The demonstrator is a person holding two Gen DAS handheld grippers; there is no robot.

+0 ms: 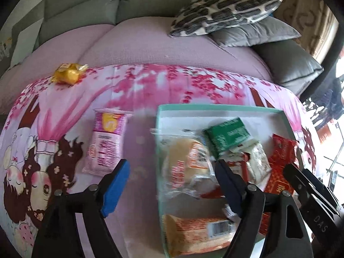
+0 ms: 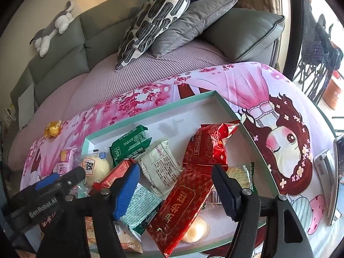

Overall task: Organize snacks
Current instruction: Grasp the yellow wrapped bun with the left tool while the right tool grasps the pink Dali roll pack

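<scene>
A shallow box with a teal rim (image 1: 215, 107) (image 2: 150, 109) lies on a pink printed cloth and holds several snack packets: a green pack (image 1: 228, 136) (image 2: 129, 143), a bun in clear wrap (image 1: 187, 161) (image 2: 95, 165), a white pack (image 2: 159, 167), red packs (image 1: 281, 157) (image 2: 206, 148) and a long red pack (image 2: 180, 210). A pink packet (image 1: 106, 144) (image 2: 65, 161) and a yellow wrapped snack (image 1: 69, 74) (image 2: 52, 129) lie on the cloth outside the box. My left gripper (image 1: 172, 185) is open and empty over the box's left rim. My right gripper (image 2: 174, 187) is open and empty above the long red pack.
A grey sofa with a patterned cushion (image 2: 152, 23) and a grey cushion (image 2: 193, 21) stands behind the cloth. A plush toy (image 2: 53, 28) lies on the sofa back. A phone (image 2: 337, 178) lies on the cloth at the right edge.
</scene>
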